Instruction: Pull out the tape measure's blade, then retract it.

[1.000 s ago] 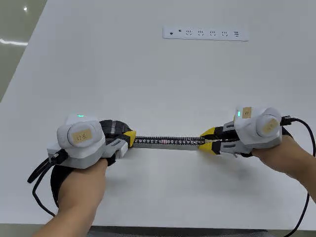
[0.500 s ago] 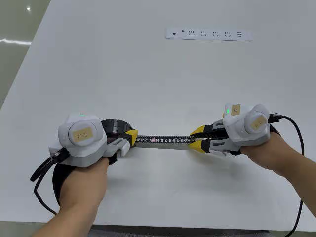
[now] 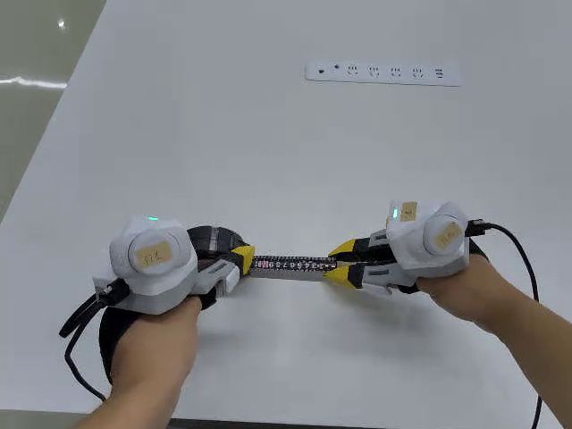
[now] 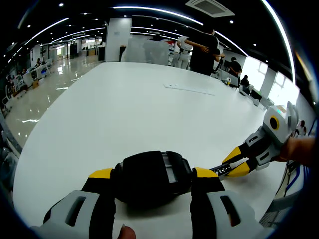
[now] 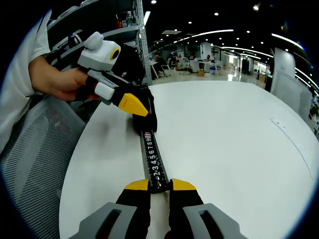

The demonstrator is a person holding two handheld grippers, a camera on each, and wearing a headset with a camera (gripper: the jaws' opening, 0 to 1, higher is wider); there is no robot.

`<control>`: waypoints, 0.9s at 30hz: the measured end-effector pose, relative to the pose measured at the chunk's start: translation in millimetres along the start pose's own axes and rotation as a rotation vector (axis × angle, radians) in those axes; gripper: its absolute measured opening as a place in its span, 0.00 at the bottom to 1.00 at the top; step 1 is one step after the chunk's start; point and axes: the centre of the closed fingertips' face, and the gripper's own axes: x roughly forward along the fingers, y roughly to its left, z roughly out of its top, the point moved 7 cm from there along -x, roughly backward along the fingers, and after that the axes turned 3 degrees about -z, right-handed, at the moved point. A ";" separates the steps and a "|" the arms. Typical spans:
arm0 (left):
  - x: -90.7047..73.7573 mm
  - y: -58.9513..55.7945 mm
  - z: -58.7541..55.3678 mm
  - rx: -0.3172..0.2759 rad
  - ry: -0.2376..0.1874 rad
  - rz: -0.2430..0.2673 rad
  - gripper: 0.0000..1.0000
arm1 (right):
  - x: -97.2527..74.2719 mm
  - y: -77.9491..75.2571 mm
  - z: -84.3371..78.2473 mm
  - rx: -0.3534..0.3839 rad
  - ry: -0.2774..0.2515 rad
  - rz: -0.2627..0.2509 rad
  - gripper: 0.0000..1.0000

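Tape measure (image 4: 152,177) is sitting on bench (image 3: 268,143), L gripper (image 3: 231,265) squeezing it from both sides. R gripper (image 5: 159,185) is pinching blade (image 5: 151,154) tip, short span showing. Prob mid-stroke. Next move is calling for R easing tip toward case, slow, keeping blade straight.

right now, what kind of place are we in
Probably a large open-plan office or lab hall: a long white table with a power strip on it, ceiling light strips overhead, and people standing beyond the table.
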 end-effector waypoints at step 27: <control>0.2 2.0 -1.0 -0.009 -0.002 -0.009 0.56 | 46.0 11.0 31.0 -0.008 -0.046 0.028 0.10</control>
